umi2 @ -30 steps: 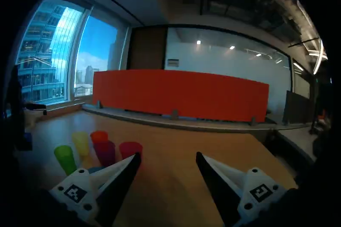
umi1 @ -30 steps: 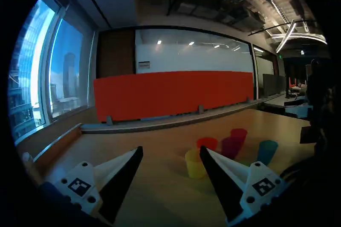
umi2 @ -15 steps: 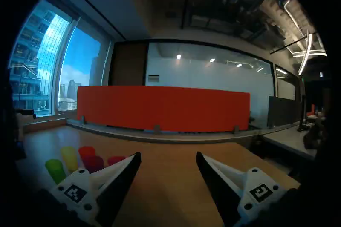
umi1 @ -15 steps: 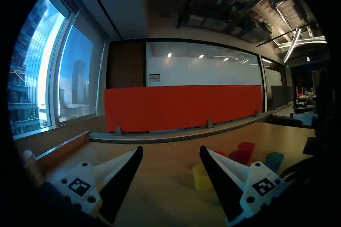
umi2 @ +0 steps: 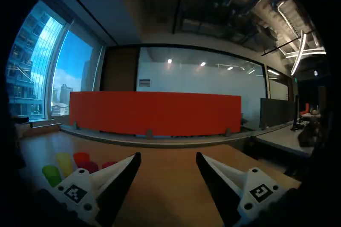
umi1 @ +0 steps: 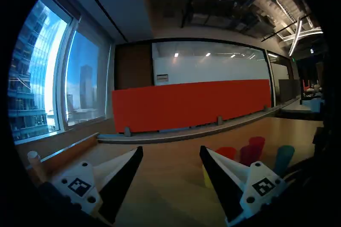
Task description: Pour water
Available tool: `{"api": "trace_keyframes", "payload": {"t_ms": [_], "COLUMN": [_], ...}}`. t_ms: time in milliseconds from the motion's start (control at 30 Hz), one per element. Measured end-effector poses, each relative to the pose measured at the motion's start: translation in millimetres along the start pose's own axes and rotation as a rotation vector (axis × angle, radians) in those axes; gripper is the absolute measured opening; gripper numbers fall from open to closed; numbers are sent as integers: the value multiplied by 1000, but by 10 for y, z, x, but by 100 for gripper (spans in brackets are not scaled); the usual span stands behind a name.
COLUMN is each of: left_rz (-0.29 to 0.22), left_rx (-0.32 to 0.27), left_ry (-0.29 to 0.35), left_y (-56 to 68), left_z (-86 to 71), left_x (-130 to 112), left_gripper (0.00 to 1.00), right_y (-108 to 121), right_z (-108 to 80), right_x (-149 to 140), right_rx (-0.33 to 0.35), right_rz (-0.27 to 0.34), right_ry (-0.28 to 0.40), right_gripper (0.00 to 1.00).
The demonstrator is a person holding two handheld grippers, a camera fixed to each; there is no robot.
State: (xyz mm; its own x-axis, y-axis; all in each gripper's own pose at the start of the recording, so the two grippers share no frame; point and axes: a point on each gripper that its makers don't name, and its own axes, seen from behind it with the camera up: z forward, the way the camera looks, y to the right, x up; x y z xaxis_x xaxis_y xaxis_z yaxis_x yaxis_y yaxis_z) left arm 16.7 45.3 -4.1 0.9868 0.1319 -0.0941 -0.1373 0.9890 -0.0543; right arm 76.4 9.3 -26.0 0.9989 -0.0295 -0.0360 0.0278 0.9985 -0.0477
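Hovering over the wooden table [umi1: 170, 184] with left gripper [umi1: 170, 148] and right gripper [umi2: 168, 154] both spread wide, gripping and touching nothing, short of the coloured cups [umi1: 248, 154] beyond

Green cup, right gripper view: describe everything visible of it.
The green cup is a tumbler, plastic by its look, tapering downward. It stands upright, mouth up, on the wooden table, leftmost of the cups in this view, next to the yellow cup. Whether they touch, or it holds water, cannot be told. Nothing grips it.
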Motion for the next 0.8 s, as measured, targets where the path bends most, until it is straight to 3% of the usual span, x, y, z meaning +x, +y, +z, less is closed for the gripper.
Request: {"api": "trace_keyframes", "payload": {"t_ms": [500,800], "left_rz": [-28,-63], "left_rx": [31,40], "left_ry": [10,4], "left_y": [-8,-80], "left_z": [39,-12], "left_x": [-220,-374], "left_gripper": [99,99], "right_y": [21,-2], "right_z": [-15,2], "right_x": [5,19], "right_rx": [-13,-13], "right_rz": [76,56], "right_ry": [-5,-5], "right_gripper": [100,100]}}
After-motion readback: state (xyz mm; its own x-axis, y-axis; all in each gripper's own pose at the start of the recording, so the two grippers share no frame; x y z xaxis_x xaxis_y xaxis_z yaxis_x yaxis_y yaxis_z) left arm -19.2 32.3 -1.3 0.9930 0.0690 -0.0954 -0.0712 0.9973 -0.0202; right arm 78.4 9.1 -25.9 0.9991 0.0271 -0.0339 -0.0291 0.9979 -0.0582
